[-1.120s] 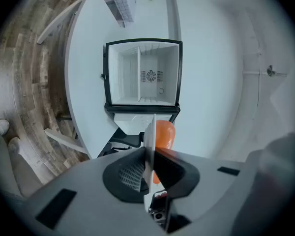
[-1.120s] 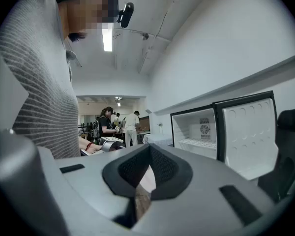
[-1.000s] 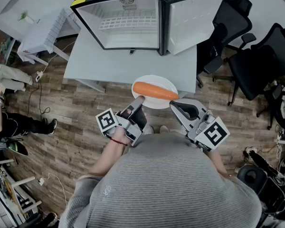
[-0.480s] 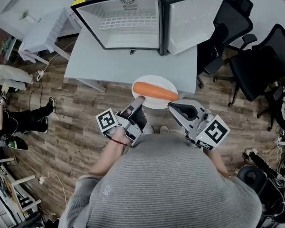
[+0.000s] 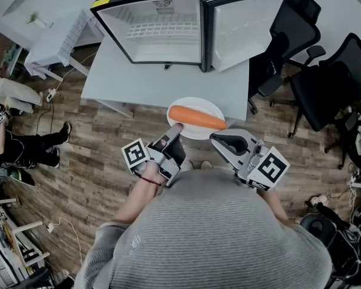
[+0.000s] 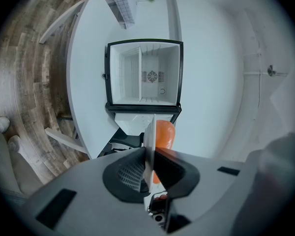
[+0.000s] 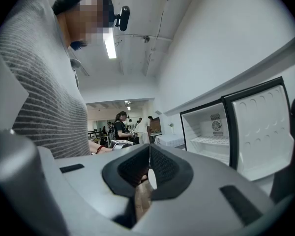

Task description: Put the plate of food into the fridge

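A white plate (image 5: 194, 105) carrying a long orange carrot (image 5: 196, 117) hangs in the air over the near edge of the grey table (image 5: 144, 80). My left gripper (image 5: 175, 127) is shut on the plate's near-left rim. In the left gripper view the plate (image 6: 149, 141) stands edge-on between the jaws of the left gripper (image 6: 150, 166), with the carrot (image 6: 164, 134) behind it. The small fridge (image 5: 162, 26) stands on the table with its door (image 5: 243, 23) swung open to the right, and its wire shelf is bare. My right gripper (image 5: 215, 137) is shut and holds nothing, close by the plate's right rim.
Black office chairs (image 5: 331, 83) stand right of the table, one (image 5: 289, 29) just behind the open door. A white table (image 5: 54, 38) is at the upper left. People sit at the far left edge (image 5: 12, 152). The right gripper view shows the open fridge (image 7: 211, 136) to its right.
My right gripper has swung a little to the left, toward the plate. The plate and left gripper have not moved. A person at the left edge has shifted.
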Demonstrator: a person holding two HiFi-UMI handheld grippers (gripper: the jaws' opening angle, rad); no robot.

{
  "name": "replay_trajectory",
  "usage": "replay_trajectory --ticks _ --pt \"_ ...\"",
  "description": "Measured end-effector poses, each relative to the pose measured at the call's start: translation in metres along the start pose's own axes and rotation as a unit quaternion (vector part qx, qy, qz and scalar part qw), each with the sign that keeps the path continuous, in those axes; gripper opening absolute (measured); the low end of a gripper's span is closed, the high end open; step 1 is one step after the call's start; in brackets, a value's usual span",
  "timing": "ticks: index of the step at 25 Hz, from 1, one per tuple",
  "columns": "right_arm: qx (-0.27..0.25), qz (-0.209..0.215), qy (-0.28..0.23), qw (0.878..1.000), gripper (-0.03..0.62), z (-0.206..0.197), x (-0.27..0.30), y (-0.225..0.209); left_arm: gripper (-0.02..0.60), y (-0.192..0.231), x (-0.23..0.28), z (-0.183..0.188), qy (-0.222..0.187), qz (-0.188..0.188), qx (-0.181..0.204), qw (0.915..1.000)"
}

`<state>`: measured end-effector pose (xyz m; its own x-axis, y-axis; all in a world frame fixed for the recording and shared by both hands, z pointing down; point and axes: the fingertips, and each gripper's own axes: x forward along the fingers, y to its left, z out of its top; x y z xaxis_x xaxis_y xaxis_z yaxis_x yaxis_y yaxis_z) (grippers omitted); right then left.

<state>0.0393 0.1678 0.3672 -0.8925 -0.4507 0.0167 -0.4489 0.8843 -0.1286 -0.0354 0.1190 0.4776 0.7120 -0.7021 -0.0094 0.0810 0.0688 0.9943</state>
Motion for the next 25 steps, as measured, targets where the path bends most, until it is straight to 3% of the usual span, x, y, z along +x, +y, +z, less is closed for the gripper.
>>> replay_trajectory --ticks 18,25 --pt "-0.014 0.006 -0.008 1.0 0.014 0.002 -0.005 -0.003 0.054 0.001 0.006 -0.005 -0.007 -0.001 0.001 1.0" --pt "-0.005 0.031 -0.01 0.999 0.014 0.002 -0.012 0.0 0.054 0.004 0.008 -0.012 -0.019 -0.002 0.003 0.9998"
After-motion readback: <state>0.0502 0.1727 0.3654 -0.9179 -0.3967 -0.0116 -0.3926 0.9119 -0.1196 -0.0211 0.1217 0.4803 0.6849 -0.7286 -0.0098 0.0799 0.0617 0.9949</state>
